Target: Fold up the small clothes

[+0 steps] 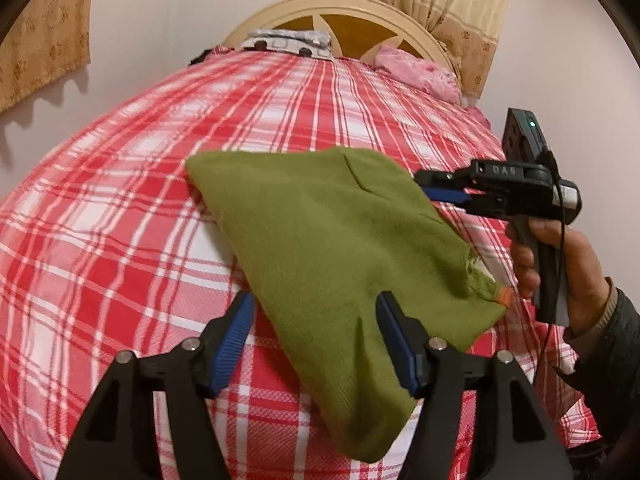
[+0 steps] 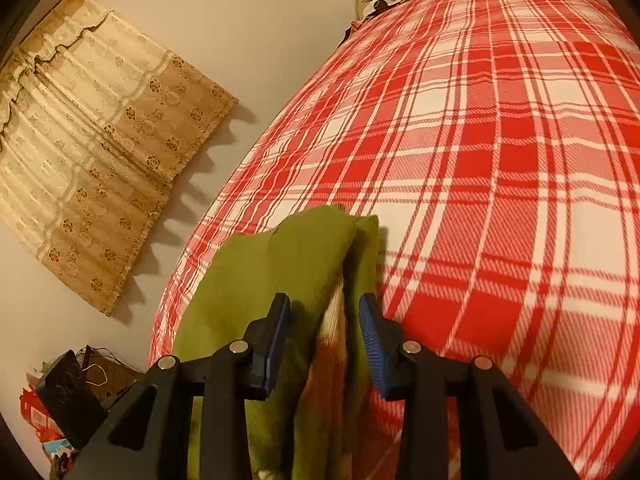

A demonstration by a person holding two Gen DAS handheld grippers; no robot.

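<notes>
Left wrist view: my left gripper (image 1: 316,322) has its jaws apart, the blue pads (image 1: 394,338) straddling the near part of the green garment (image 1: 320,232) without pinching it; the right-hand pad lies over the cloth, the left-hand one over the checked bedspread (image 1: 120,208). The garment lies partly folded on the bed, a diagonal slab with one corner toward me and a frayed, orange-tipped corner (image 1: 494,292) toward my right.

Right wrist view: my right gripper (image 2: 324,332) also stands with jaws apart, a raised ridge of the garment (image 2: 280,264) running between the pads (image 2: 370,340); no clamping shows. A paler lining appears in the crease just ahead of the fingers.

Seen from the left, the right gripper (image 1: 438,188) points sideways at the garment's far edge, level with the bed, held pistol-fashion in my right hand (image 1: 560,264), whose sleeve enters from the lower right. My left gripper looks down and forward over the cloth.

Risks, as I judge them: closing either set of jaws now could take only the top layer, so the fold would peel open when lifted; a grasp taken too deep could snag the bedspread beneath; and an uneven pull by the two hands could skew the edges, since the knit appears soft and limp. Beyond lie the headboard (image 1: 340,8) and curtains (image 2: 100,152).
</notes>
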